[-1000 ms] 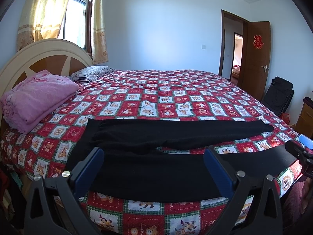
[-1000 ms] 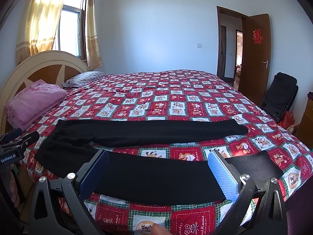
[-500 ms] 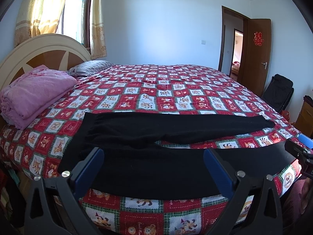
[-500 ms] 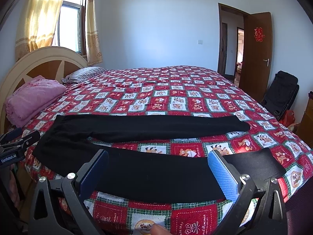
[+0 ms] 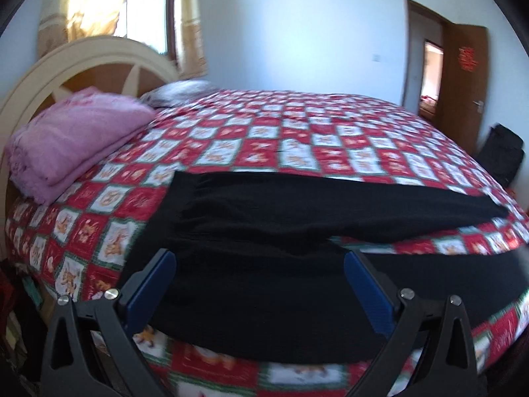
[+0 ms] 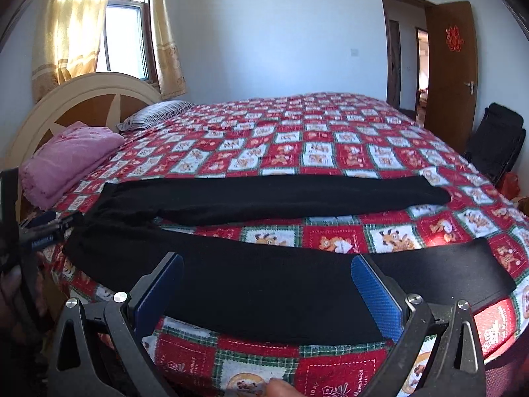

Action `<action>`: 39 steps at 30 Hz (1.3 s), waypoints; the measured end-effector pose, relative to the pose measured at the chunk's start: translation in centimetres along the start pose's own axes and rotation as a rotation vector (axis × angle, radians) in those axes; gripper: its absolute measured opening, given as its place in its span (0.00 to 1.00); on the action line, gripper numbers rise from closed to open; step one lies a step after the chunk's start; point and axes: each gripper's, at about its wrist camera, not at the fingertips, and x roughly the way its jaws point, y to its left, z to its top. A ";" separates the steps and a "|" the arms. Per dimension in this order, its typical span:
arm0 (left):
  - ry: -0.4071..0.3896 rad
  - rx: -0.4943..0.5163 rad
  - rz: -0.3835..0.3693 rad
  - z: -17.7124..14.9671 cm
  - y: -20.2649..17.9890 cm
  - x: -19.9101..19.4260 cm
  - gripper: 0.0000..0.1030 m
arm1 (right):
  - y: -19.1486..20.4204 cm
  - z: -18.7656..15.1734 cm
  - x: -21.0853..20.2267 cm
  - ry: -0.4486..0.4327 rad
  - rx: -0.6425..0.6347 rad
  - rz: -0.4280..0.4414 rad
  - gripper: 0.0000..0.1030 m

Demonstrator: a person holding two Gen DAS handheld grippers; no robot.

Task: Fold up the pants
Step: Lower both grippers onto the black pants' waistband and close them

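Observation:
Black pants (image 5: 264, 218) lie flat on the bed with the waist to the left and both legs stretched to the right, slightly apart. They also show in the right wrist view (image 6: 271, 198). My left gripper (image 5: 258, 284) is open and empty, hovering over the waist and near leg at the bed's front edge. My right gripper (image 6: 267, 284) is open and empty over the middle of the near leg (image 6: 264, 284). The left gripper's side shows at the left of the right wrist view (image 6: 43, 231).
The bed has a red patchwork quilt (image 6: 314, 145) and a cream headboard (image 6: 82, 96). A folded pink blanket (image 5: 72, 135) and a striped pillow (image 6: 155, 117) lie by the headboard. A black bag (image 6: 496, 142) stands by the open door (image 6: 449, 72) on the right.
Both grippers have moved closer to the bed and lower over the pants. The left view has shifted left toward the waist. Both stay open.

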 end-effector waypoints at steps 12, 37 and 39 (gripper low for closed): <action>0.118 -0.064 0.036 6.8 9.1 12.0 1.00 | -6.4 1.1 4.8 0.062 0.063 -0.097 0.94; 0.271 -0.073 -0.105 8.9 12.3 23.0 0.44 | -14.8 5.3 11.4 0.131 0.067 -0.229 0.57; 0.247 -0.058 -0.056 9.2 12.4 22.7 0.45 | -15.7 5.4 11.4 0.139 0.092 -0.227 0.57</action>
